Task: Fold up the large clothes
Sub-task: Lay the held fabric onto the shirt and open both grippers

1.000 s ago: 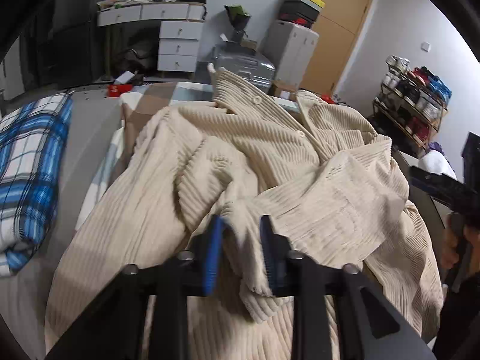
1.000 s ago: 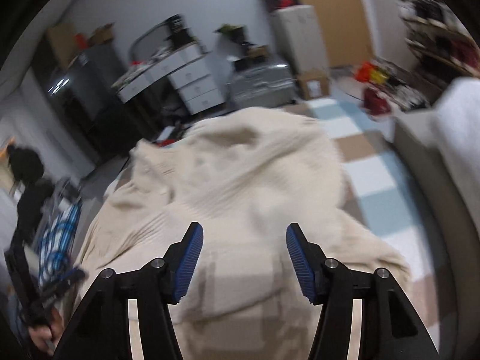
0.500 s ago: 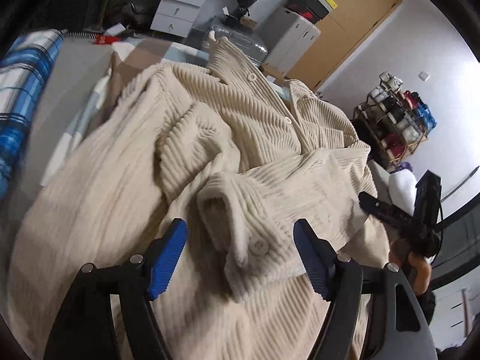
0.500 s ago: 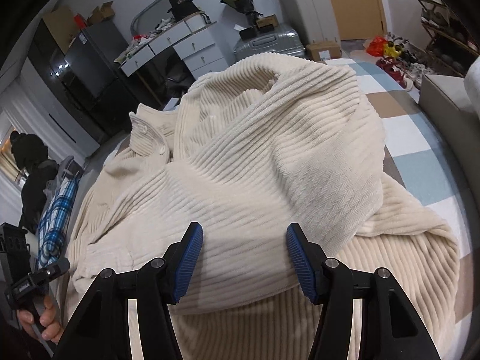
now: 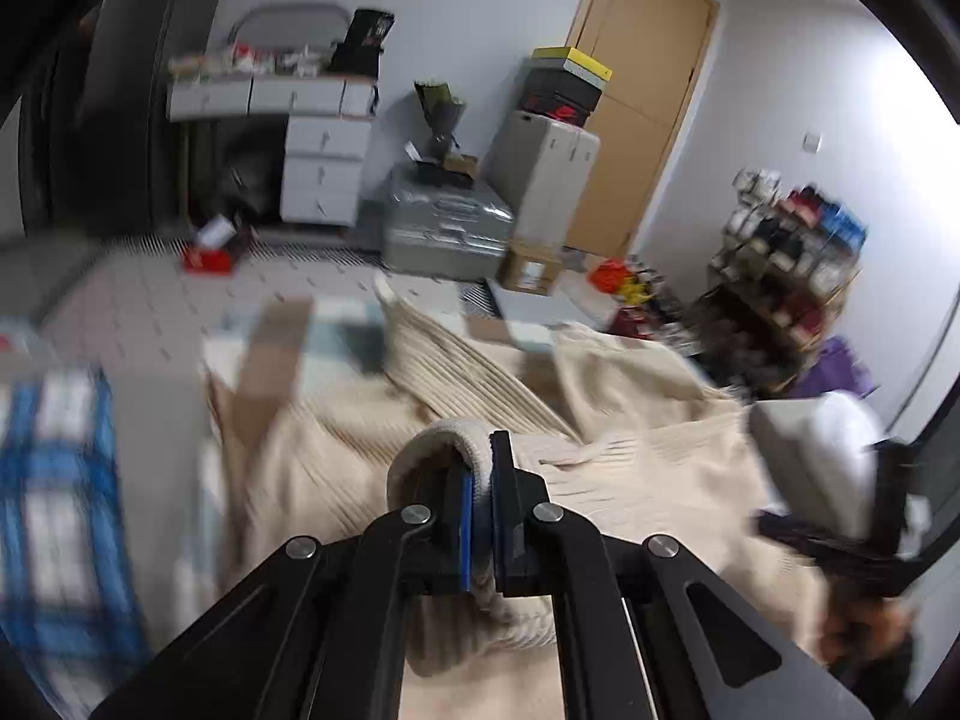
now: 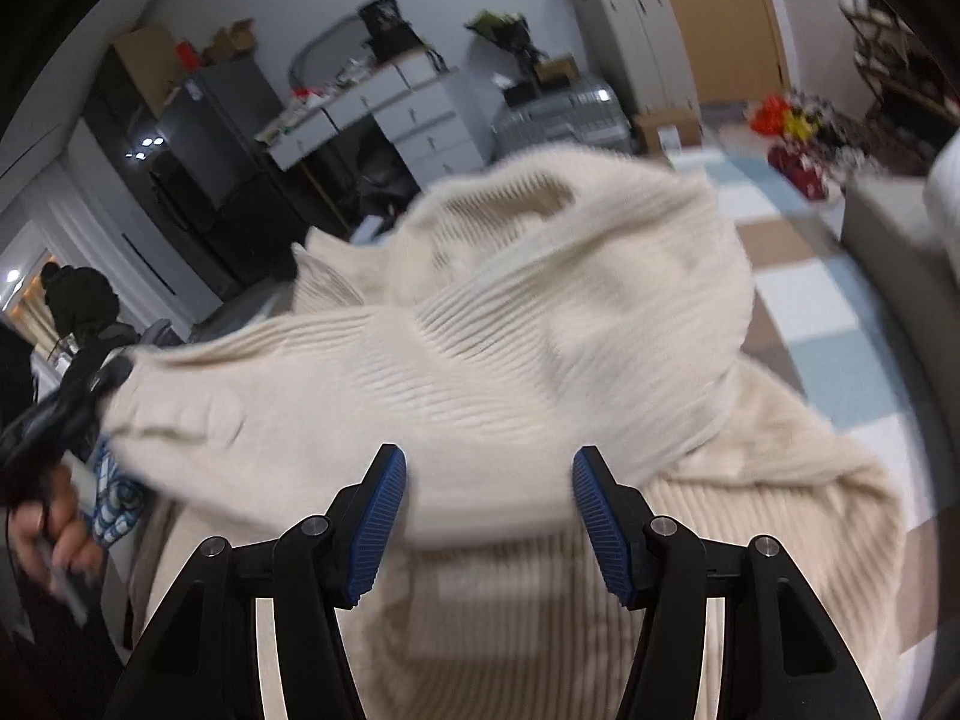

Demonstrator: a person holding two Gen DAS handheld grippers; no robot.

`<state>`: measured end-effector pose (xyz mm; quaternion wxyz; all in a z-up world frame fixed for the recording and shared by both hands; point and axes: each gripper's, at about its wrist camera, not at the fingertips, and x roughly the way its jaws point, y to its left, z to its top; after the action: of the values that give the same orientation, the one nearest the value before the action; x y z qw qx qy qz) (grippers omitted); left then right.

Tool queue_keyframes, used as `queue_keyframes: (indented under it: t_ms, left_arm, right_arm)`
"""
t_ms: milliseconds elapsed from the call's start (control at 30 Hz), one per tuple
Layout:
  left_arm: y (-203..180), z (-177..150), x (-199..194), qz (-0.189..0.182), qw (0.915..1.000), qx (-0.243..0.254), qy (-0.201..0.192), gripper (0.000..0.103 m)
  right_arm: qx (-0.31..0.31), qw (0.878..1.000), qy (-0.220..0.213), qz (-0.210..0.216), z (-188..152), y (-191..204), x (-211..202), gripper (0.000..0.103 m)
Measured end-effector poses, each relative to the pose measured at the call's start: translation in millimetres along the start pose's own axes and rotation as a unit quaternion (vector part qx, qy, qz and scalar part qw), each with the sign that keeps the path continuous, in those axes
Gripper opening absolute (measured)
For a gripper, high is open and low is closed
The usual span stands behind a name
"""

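Pale grey walls (image 5: 480, 12) close the room, lit evenly from above. A tan wooden door (image 5: 642, 96) stands at the back right. Left of it a white desk (image 5: 270, 93) with drawers (image 5: 321, 174) carries clutter, and a dark fridge (image 6: 210, 150) stands further left. A silver suitcase (image 5: 447, 228) lies on the floor beside a tall grey case (image 5: 543, 174) topped with stacked boxes (image 5: 567, 84). A shoe rack (image 5: 786, 264) lines the right wall. The floor (image 5: 132, 300) is pale tile. A checked mat (image 6: 798, 276) in white, brown and blue covers part of it.
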<state>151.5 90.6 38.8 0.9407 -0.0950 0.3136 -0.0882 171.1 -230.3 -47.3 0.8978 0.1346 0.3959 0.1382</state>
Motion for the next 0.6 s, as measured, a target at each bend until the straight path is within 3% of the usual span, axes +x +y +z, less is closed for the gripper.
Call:
queue_keyframes:
  t_ms: [100, 167, 200, 233, 300, 367, 467, 600]
  left_arm:
    - [15.7, -13.6, 50.0, 0.083, 0.9941, 0.016, 0.068, 0.000]
    - [34.1, -38.1, 82.3, 0.097, 0.9871, -0.004, 0.128, 0.002]
    - [38.1, -46.1, 87.2, 0.097, 0.9862, -0.011, 0.134, 0.003]
    - [40.7, -51.2, 84.5, 0.093, 0.9880, -0.019, 0.122, 0.004]
    - [40.5, -51.3, 72.6, 0.090, 0.9907, -0.025, 0.098, 0.017]
    - [42.0, -46.0, 57.3, 0.098, 0.9906, -0.046, 0.084, 0.045]
    - [37.7, -36.3, 34.7, 0.080, 0.9935, -0.064, 0.050, 0.054]
    - [14.3, -35.9, 31.3, 0.048, 0.9980, -0.021, 0.036, 0.055]
  right_arm:
    - [0.002, 1.000, -0.008, -0.023, 4.4, -8.1, -1.2, 0.063]
    - [0.029, 0.999, 0.004, -0.030, 4.7, -23.8, 2.3, 0.063]
    - [0.037, 0.999, 0.008, -0.037, 4.8, -29.6, 2.5, 0.063]
    - [0.039, 0.998, 0.007, -0.042, 5.5, -33.2, 0.9, 0.063]
    - [0.035, 0.998, -0.005, -0.047, 10.8, -35.1, -6.7, 0.064]
    - [0.025, 0.998, -0.025, -0.048, 22.2, -30.7, -15.1, 0.064]
    - [0.012, 0.998, -0.039, -0.053, 39.8, -21.4, -13.6, 0.064]
    - [0.032, 0.999, -0.017, -0.032, 63.9, -22.6, 28.6, 0.064]
